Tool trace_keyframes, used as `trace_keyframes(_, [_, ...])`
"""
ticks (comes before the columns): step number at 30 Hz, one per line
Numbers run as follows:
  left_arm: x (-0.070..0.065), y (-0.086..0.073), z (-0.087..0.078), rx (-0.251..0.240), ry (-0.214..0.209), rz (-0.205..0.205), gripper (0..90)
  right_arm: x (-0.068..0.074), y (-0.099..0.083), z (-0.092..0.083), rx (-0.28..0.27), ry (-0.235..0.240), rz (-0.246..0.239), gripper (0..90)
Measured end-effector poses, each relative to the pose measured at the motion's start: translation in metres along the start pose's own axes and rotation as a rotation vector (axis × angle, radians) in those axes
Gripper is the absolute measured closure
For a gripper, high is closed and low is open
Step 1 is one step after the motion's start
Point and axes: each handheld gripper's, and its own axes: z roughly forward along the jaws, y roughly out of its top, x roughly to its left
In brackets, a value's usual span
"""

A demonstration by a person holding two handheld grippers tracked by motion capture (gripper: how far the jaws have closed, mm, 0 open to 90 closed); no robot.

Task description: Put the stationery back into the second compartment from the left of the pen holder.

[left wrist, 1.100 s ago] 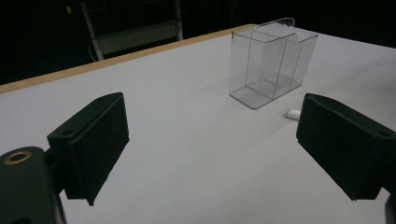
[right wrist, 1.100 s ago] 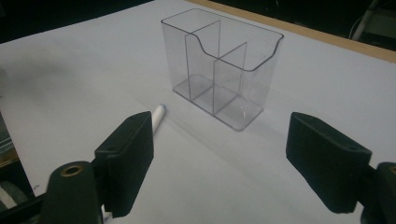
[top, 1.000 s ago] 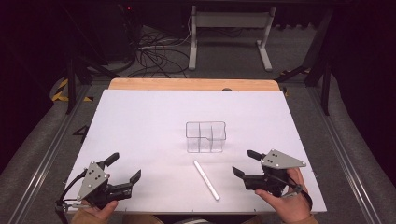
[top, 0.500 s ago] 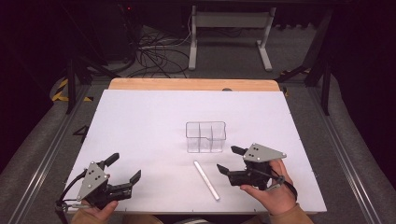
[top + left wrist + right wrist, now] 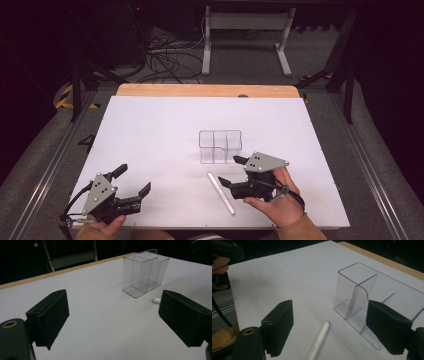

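So, going left to right on the white tabletop (image 5: 150, 130): the left hand-held gripper (image 5: 134, 181) sits low near the front-left corner, held in the person's left hand (image 5: 107, 226), jaws spread wide with nothing between them. From the left gripper view you're looking straight across bare tabletop between the two black jaws, with the organizer off in the distance and a white tip of the pen just poking out beside the right-hand jaw.

Next comes the pen (image 5: 221, 192), white, lying flat on the tabletop, angled so its far end points toward the organizer. It's just in front of the organizer, not touching it as far as I can tell.

Behind it stands the organizer (image 5: 220, 146), a clear plastic box with dividers inside, upright, roughly mid-table.

Then the right hand-held gripper (image 5: 231, 171), cradled in the right hand (image 5: 278, 202), jaws also spread open and empty. It's right beside the pen, pointing left at it. In the right gripper view the pen lies between the two jaws, nearer the left one, and the organizer sits just past the right jaw.
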Motion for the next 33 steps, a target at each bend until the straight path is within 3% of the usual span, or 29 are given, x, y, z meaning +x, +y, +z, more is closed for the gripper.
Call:
trace_keyframes(19, [0.0, 0.0, 0.0, 0.002, 0.0, 0.0, 10.5, 0.014, 0.012, 0.028, 0.029, 0.051, -0.02, 21.9])
trace_keyframes(21, [0.0, 0.0, 0.0, 0.002, 0.0, 0.0, 10.5, 0.014, 0.012, 0.028, 0.033, 0.052, -0.006, 21.9])
trace_keyframes(28, [0.0, 0.0, 0.0, 0.002, 0.0, 0.001, 10.6, 0.011, 0.014, 0.025, 0.057, 0.079, 0.125, 21.5])
trace_keyframes(33, [0.0, 0.0, 0.0, 0.002, 0.001, 0.001, 10.6, 0.006, 0.016, 0.025, 0.101, 0.062, 0.181, 21.5])
